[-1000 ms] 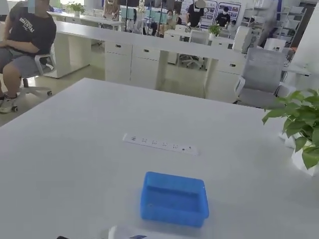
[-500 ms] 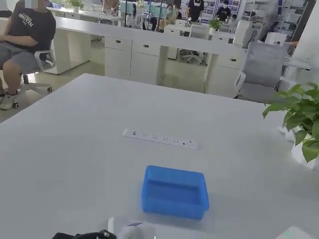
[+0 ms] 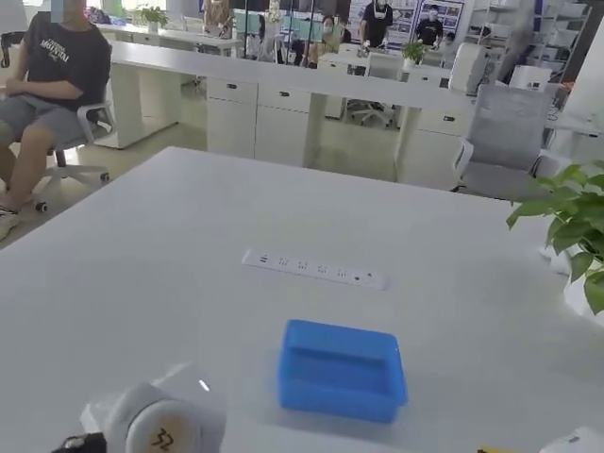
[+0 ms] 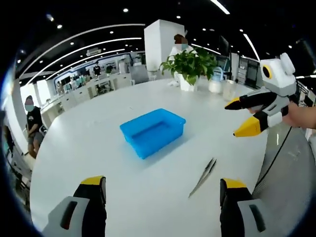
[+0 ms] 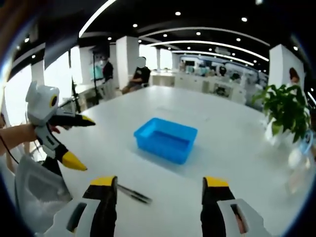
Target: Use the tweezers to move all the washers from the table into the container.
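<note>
Whereas only a sliver of it was seen a second ago at the bottom of the head view, a gripper (image 3: 156, 427) has now been brought up over the near edge of the table (image 3: 142, 283). From this the task is judged to be only starting. The tweezers (image 4: 203, 177) lie flat and untouched just ahead of the left gripper (image 4: 163, 182), toward its right jaw, and the blue container (image 4: 152, 131) sits farther ahead, apart from them. The left gripper and the right gripper (image 5: 159, 181) are held above the table with jaws spread wide and empty, angled toward the tweezers from opposite sides.
</note>
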{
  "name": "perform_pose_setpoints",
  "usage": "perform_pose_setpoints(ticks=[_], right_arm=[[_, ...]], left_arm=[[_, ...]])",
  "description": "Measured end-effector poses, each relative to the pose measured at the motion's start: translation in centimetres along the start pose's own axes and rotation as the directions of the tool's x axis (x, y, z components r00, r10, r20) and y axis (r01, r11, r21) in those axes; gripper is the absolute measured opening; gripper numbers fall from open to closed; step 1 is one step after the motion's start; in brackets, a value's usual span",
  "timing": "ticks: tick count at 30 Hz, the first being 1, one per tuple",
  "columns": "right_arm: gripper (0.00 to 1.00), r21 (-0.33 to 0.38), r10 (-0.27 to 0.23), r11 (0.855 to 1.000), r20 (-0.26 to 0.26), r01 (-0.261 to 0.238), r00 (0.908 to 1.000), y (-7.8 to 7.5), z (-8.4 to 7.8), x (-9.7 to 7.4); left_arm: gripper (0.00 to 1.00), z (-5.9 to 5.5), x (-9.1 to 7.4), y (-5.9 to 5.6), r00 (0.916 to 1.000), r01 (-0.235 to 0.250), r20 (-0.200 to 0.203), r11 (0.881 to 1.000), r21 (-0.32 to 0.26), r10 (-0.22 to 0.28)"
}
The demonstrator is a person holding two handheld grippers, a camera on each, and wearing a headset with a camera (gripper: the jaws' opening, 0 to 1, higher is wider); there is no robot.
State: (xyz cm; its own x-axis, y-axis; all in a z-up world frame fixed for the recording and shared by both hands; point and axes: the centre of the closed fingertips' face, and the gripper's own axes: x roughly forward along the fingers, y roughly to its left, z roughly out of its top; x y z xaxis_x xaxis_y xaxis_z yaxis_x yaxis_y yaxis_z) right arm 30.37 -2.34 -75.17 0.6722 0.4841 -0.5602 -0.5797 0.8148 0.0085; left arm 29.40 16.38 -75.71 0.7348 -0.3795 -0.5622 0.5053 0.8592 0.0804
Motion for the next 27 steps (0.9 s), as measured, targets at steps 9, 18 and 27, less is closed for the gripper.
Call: perform_pose_setpoints(ticks=[9,18,27], right_arm=[[0.86,0.082,-0.100,0.992,0.119,0.091,0.9878,-2.5,1.7,-1.5],[0.93,0.084,-0.133,0.989,0.153,0.121,0.9792,-3.1,2.0,-2.2],[0.94,0.075,-0.131,0.990,0.167,0.119,0.9772,-3.1,2.3,-2.4]], left_arm=[[0.99,0.9,-2.5,1.7,0.9860,-0.137,0.088,0.989,-0.059,0.142],[0.99,1.3,-4.5,2.6,0.9705,-0.191,0.127,0.975,-0.113,0.205],[0.99,0.9,-5.1,2.9,0.9691,-0.204,0.112,0.970,-0.135,0.220]])
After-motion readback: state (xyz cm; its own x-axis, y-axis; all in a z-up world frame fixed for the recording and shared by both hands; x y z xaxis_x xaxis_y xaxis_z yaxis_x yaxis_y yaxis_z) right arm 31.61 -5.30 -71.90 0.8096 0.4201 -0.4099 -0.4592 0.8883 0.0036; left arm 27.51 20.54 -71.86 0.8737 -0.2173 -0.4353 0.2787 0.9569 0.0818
